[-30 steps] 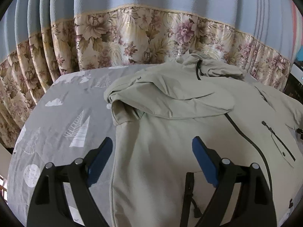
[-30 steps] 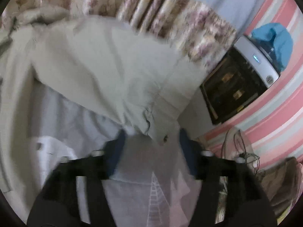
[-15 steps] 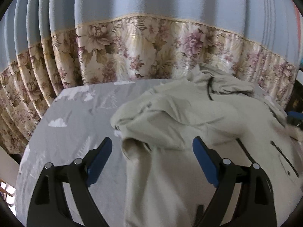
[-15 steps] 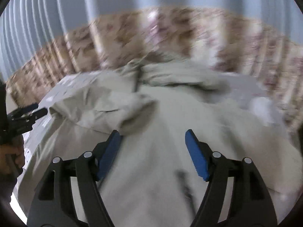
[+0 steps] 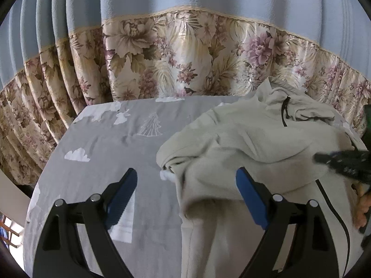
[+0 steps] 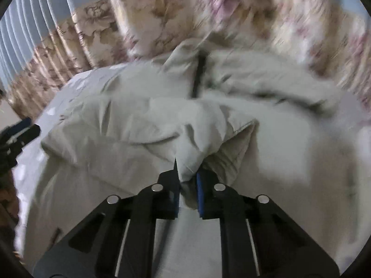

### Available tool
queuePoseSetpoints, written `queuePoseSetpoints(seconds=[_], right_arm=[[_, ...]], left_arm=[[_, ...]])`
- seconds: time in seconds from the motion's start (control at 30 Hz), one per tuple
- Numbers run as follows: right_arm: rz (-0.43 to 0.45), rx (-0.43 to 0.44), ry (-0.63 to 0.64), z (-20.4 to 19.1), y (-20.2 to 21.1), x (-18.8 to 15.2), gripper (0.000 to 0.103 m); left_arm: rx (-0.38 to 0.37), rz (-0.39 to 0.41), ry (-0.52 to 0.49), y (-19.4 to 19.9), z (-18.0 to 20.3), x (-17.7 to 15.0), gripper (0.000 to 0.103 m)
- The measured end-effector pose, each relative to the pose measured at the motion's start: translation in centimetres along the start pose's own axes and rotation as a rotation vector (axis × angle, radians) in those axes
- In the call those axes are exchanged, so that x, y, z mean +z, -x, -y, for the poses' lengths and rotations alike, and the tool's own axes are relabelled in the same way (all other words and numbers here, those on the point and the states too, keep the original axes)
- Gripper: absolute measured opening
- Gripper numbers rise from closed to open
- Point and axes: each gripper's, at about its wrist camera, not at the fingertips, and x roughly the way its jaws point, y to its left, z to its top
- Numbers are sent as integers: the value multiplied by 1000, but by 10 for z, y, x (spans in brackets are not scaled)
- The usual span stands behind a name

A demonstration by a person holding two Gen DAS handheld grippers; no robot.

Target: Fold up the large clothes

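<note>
Your right gripper (image 6: 187, 185) pinches a small fold of the jacket (image 5: 255, 143), which lies on the table (image 5: 111, 143). Your left gripper (image 5: 185, 194) hangs wide, empty, beside the jacket. The thin pinch may slip if you pull sharply.

A pale beige jacket (image 5: 255, 143) of matt, softly creased cloth lies ahead of the left gripper's (image 5: 186, 192) matt black plastic arms and blue ribbed pads. Under it, a grey printed bedsheet (image 5: 104, 143), smooth cotton-like cloth. Beyond, a floral curtain (image 5: 185, 58) with a satin sheen.
</note>
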Motion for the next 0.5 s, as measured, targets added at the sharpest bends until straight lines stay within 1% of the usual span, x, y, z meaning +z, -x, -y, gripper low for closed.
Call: queuePoseSetpoints(seconds=[0.07,0.1,0.13,0.17,0.23,0.27,0.37,0.43,0.47,0.5], right_arm=[[64,-79,-13,22,25,0,11],[82,-116,-22,34,33,-2,11],[89,-147,-27,46,39,-4,11],[74,-156,-45,64,40,-6,11],[27,-112,-69,82,33,-9,12],[21,-97,-63,84,31,-11,12],[6,-81,-17,76,26,-17,12],[-7,-50,-24,70,18,-17,12],[-17,-33,-23,67,14,-18,12],[-22,-10,-27,65,13,-20,13]], left_arm=[[-4,8,2,0,0,4,87],[-9,14,6,1,0,7,87],[-14,19,8,1,1,9,88],[-20,21,9,1,3,11,89],[-37,13,0,-7,12,14,90],[-42,4,-5,-11,17,16,90],[-79,-27,-34,-26,40,20,90],[-78,-68,-72,-41,59,22,90],[-67,-84,-95,-49,66,23,90],[-42,-118,-132,-63,73,23,90]])
